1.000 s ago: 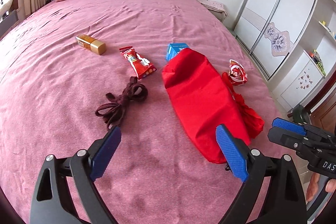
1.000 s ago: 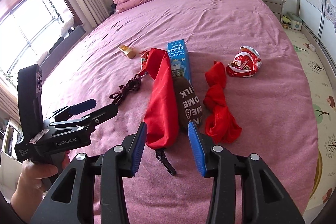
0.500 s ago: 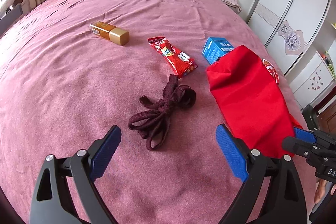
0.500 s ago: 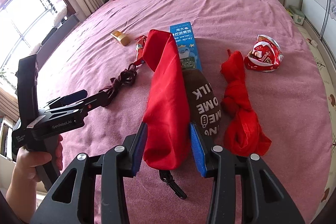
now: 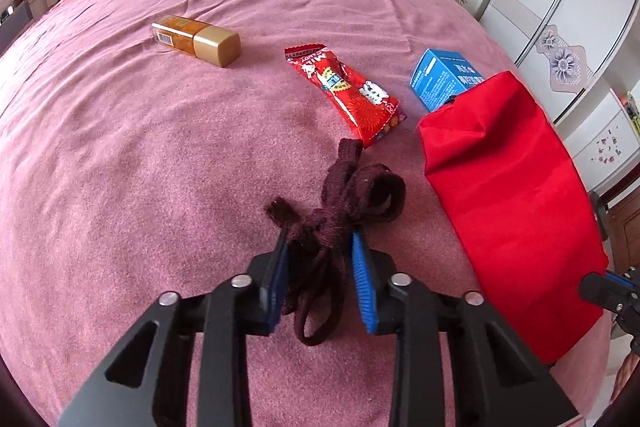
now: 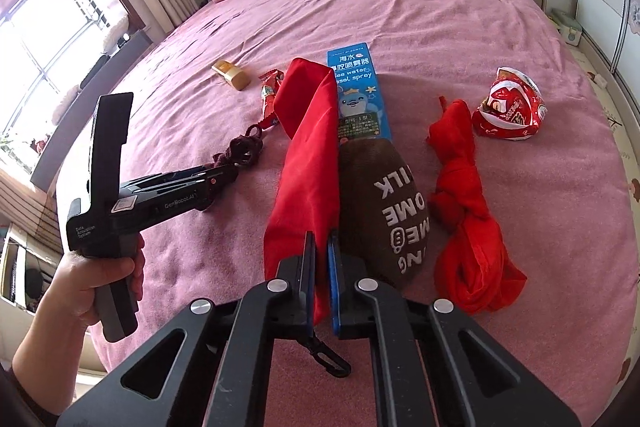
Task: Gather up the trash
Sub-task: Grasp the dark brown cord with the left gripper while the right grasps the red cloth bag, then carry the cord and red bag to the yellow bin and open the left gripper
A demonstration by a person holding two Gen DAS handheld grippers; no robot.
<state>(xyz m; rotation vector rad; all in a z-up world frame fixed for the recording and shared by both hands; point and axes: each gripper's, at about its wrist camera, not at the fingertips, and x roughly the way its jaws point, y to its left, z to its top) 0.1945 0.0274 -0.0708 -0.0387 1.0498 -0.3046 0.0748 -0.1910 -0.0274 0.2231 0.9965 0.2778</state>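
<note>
- Now the left gripper [image 5: 320,239] has its fingers [image 5: 362,267] clamped on the dark cord [image 5: 340,203], a knotted maroon bundle lying on the bed [image 5: 120,167].
- Its grip sits on the near half of the bundle: loose loops hang back between the fingers toward the camera, and the knot and a big loop stick out past the tips.
- The cord's long axis runs roughly along the left gripper's pointing line, away from the camera, so a straight lift should carry it without twisting.
- The right gripper [image 6: 320,239] has its fingers pressed together on the near edge of the red bag [image 6: 304,163], holding that side of the cloth up as a ridge.
- A brown pouch [image 6: 384,203] lies inside the bag's mouth, just right of the raised edge, with a blue box [image 6: 360,95] beyond it.
- The bag lies just right of the cord, near but not touching, so I judge the coming move to be a short carry rightward over the raised edge.
- The left hand [image 6: 100,279] is plainly the nearer one for that; the right is busy with the bag.
- Still on the bed are a candy wrapper [image 5: 348,99], a gold-capped bottle [image 5: 196,41], a red foil packet [image 6: 508,107] and a knotted red cloth [image 6: 464,211].
</note>
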